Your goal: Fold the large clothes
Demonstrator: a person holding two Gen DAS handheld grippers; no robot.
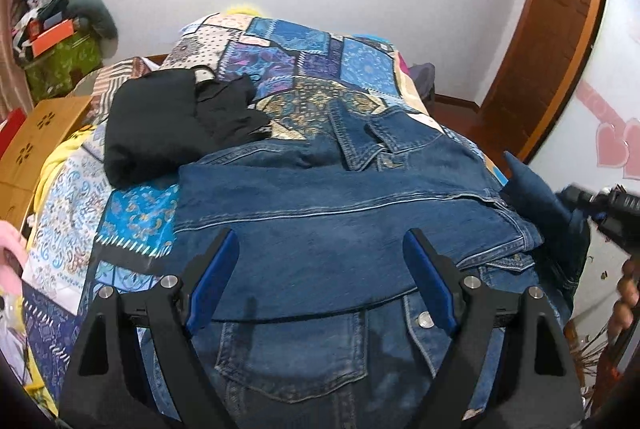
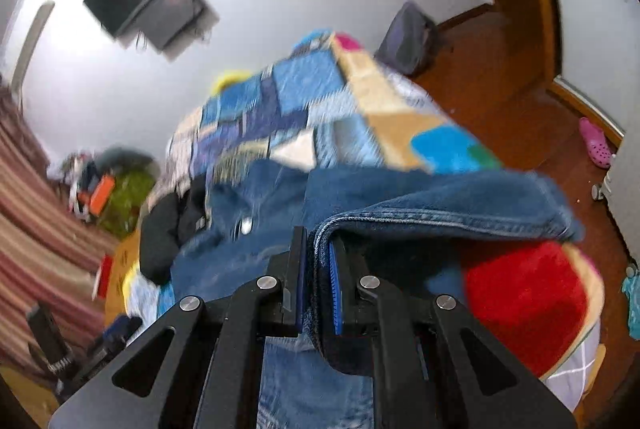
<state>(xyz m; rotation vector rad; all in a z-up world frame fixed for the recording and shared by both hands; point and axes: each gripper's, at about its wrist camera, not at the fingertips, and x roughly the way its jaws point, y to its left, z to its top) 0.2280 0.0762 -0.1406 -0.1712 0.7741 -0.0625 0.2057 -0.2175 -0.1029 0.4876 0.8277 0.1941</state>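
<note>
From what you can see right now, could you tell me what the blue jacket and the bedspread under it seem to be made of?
The blue jacket looks like denim: faded indigo weave, pale topstitched seams, a metal button. The bedspread appears to be printed cotton or a similar matte woven cloth with patchwork patterns; the exact fibre cannot be told.

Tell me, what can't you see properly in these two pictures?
- Denim jacket: its lower part is cut off by the left wrist view's bottom edge, behind the left gripper.
- Patchwork quilt: motion-blurred in the right wrist view.
- Right gripper: the fabric it pinches hides its pads.
- Black garment: bunched, type unclear.
</note>
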